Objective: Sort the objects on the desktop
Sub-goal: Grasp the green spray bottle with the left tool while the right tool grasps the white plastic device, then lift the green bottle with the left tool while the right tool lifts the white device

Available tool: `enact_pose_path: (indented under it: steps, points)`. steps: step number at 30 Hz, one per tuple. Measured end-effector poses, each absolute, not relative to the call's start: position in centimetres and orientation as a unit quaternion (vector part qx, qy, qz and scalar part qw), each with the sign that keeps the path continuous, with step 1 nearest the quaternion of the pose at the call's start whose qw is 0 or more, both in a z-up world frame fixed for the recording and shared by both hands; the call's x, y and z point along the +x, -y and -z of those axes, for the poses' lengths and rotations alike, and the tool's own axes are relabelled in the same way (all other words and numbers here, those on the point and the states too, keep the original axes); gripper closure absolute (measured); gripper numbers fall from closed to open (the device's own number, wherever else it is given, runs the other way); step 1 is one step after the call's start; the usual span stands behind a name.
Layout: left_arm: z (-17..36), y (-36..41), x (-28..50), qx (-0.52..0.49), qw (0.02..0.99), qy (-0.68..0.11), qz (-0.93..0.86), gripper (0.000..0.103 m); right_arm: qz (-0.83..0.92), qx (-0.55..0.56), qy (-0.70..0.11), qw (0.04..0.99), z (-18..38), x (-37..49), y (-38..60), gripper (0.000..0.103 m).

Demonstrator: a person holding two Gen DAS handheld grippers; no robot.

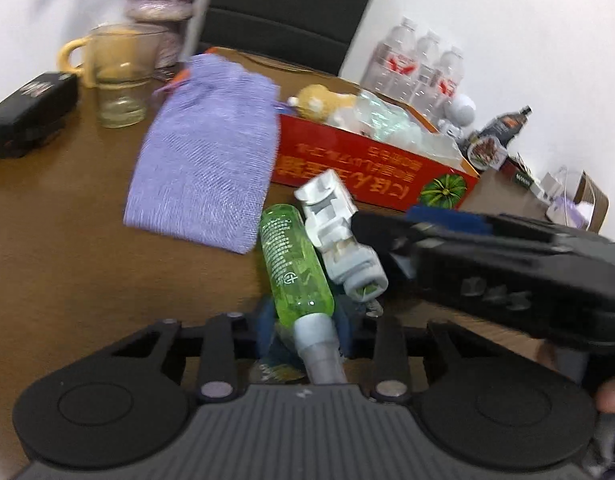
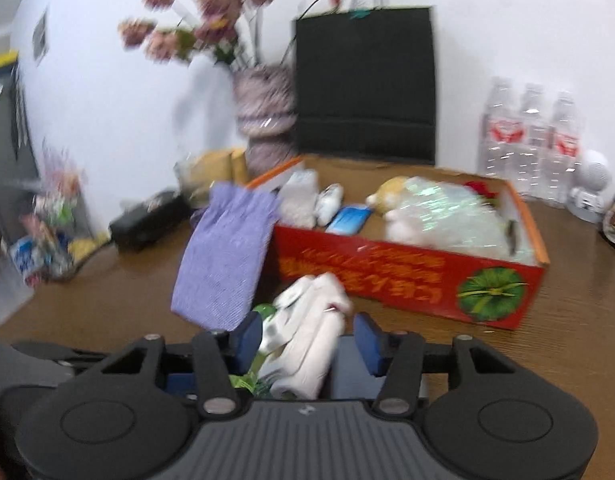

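green bottle point(image 1: 295, 264) sits clamped in the left fingers point(image 1: 267, 320), the white sprayer point(image 2: 311, 336) loose between the right's wide fingers point(image 2: 367, 340).

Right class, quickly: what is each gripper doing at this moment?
Left gripper: shut on the green bottle.
Right gripper: open around the white toy, pads apart from it.
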State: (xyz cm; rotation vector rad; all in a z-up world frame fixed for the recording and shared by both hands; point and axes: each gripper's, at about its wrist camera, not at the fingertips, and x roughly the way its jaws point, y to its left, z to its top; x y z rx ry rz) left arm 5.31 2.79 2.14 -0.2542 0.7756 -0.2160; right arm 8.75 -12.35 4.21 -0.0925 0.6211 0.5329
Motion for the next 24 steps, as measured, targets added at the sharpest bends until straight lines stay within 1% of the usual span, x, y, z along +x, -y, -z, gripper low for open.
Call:
enact_pose_path:
  steps: [5, 7, 8, 9, 12, 13, 15, 16, 18, 19, 20, 21, 22, 24]
  points:
    - [-2.7, -4.9, 1.1, -0.116, 0.920, -0.366, 0.077, 0.070, -0.246, -0.079, -0.334, 0.906, -2.8, 10.5, 8.9, 0.051]
    - [-2.8, -5.7, -0.4, -0.129, 0.919, -0.365, 0.074, 0.070, -0.237, -0.106, -0.361, 0.896, -1.9, 11.2, 7.4, 0.045]
    - [-2.8, -5.8, -1.1, -0.128, 0.919, -0.365, 0.073, 0.070, -0.227, -0.122, -0.368, 0.893, -1.5, 11.4, 6.7, 0.045]
    - [-2.8, -5.7, -1.6, -0.117, 0.920, -0.366, 0.075, 0.070, -0.221, -0.119, -0.371, 0.894, -1.2, 11.5, 6.5, 0.044]
    - [-2.8, -5.4, -2.6, -0.092, 0.922, -0.368, 0.080, 0.070, -0.222, -0.084, -0.376, 0.896, -0.9, 11.6, 7.2, 0.048]
    - [-2.7, -5.3, -2.6, -0.090, 0.921, -0.369, 0.082, 0.067, -0.226, -0.071, -0.377, 0.895, -0.9, 11.7, 7.6, 0.048]
    - [-2.7, -5.4, -2.2, -0.100, 0.926, -0.357, 0.073, 0.037, -0.234, -0.055, -0.373, 0.896, -1.3, 11.3, 8.3, 0.049]
    - [-2.8, -5.3, -2.0, -0.096, 0.930, -0.347, 0.069, 0.035, -0.239, -0.055, -0.364, 0.899, -1.7, 10.7, 8.6, 0.049]
    - [-3.0, -5.1, -1.1, -0.086, 0.934, -0.340, 0.062, 0.036, -0.247, -0.066, -0.339, 0.905, -3.0, 9.1, 8.9, 0.051]
    - [-3.0, -5.0, -0.3, -0.081, 0.933, -0.345, 0.058, 0.039, -0.252, -0.070, -0.326, 0.908, -3.9, 8.0, 9.4, 0.056]
    - [-2.9, -4.9, 0.2, -0.079, 0.930, -0.355, 0.053, 0.052, -0.260, -0.070, -0.315, 0.910, -4.6, 6.8, 10.0, 0.066]
    - [-2.7, -4.9, 0.4, -0.080, 0.928, -0.360, 0.055, 0.066, -0.266, -0.064, -0.310, 0.910, -5.3, 5.4, 11.0, 0.099]
    - [-2.6, -4.9, 0.5, -0.081, 0.926, -0.365, 0.058, 0.069, -0.260, -0.065, -0.306, 0.914, -5.7, 4.3, 11.7, 0.103]
    - [-2.4, -4.8, 0.4, -0.077, 0.925, -0.367, 0.065, 0.071, -0.234, -0.075, -0.296, 0.923, -5.6, 2.2, 13.6, 0.103]
